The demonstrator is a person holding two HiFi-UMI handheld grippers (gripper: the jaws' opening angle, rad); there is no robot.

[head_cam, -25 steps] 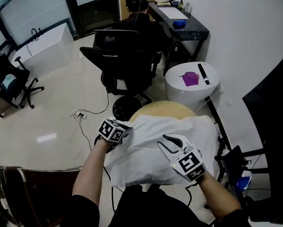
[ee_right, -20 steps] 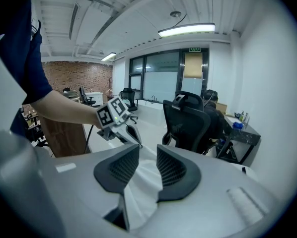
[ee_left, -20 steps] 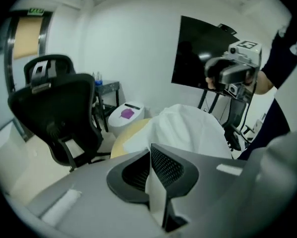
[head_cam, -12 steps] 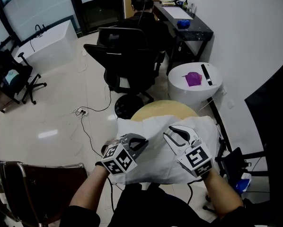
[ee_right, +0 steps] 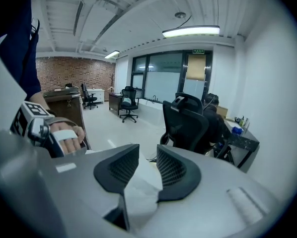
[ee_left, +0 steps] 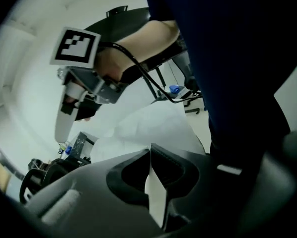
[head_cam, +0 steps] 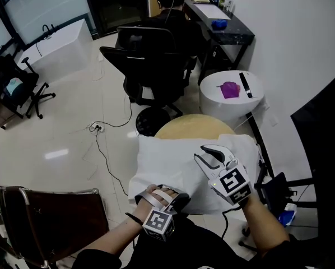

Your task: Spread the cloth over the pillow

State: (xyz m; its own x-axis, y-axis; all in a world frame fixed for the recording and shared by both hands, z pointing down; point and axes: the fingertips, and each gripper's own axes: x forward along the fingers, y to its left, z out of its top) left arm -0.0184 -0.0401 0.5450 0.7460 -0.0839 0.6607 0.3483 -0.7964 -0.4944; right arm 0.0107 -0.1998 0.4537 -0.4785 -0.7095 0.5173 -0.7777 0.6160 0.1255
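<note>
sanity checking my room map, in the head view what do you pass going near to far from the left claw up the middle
left claw → white cloth → round wooden table → black office chair → seated person

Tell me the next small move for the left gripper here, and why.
Probably ease the left gripper a little outward to the left, drawing the cloth taut. It is shut on a thin edge of cloth, the right gripper holds a bunched fold, and the cloth between them shows folds.
</note>
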